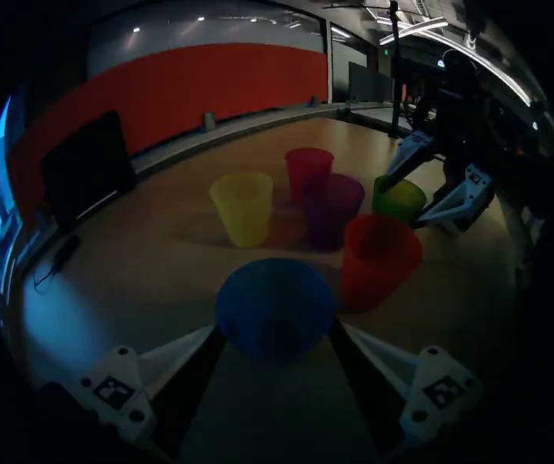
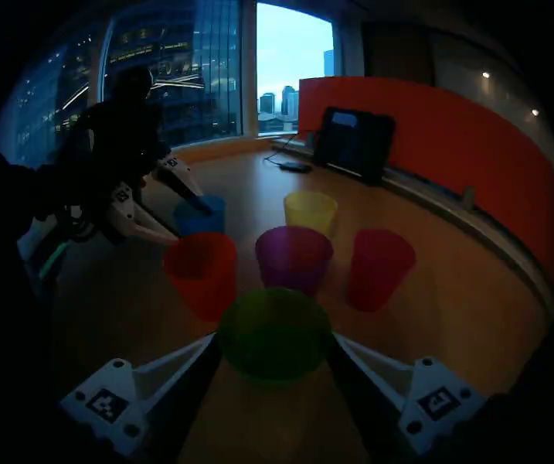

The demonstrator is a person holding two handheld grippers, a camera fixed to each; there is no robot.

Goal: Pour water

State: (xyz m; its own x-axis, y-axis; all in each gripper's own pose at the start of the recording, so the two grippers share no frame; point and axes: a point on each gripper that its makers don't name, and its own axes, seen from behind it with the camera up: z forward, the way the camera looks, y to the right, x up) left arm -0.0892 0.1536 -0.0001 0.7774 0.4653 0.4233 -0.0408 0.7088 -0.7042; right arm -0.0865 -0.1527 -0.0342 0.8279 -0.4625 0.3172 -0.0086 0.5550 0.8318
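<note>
We see six plastic cups grouped on the wooden table (image 2: 462, 309), well in from its edges. In the left gripper view the left gripper (image 1: 275, 332) is clenched on the blue cup (image 1: 275, 305). Both white fingers lie against its sides and the cup stands upright between them. In the right gripper view the right gripper (image 2: 275, 346) grasps the green cup (image 2: 275, 329) in the same way, one finger on each side. The two held cups face each other across the group, blue on the side nearer the window-side edge and green on the opposite side.

Between them stand four more cups, all upright. The red cup (image 2: 201, 271) is just beside the purple cup (image 2: 293, 259), and the pink cup (image 2: 378, 267) is on the purple one's other side. The yellow cup (image 2: 310, 210) is beyond them, towards the table edge under the red wall (image 2: 462, 131). They stand close together (we cannot tell whether any of them touch).

The room is dim, so we cannot tell whether any cup holds water.

A dark screen (image 2: 354, 143) stands near that same wall-side edge. A person (image 2: 118, 124) in dark clothing is behind the left gripper at the window-side edge.
</note>
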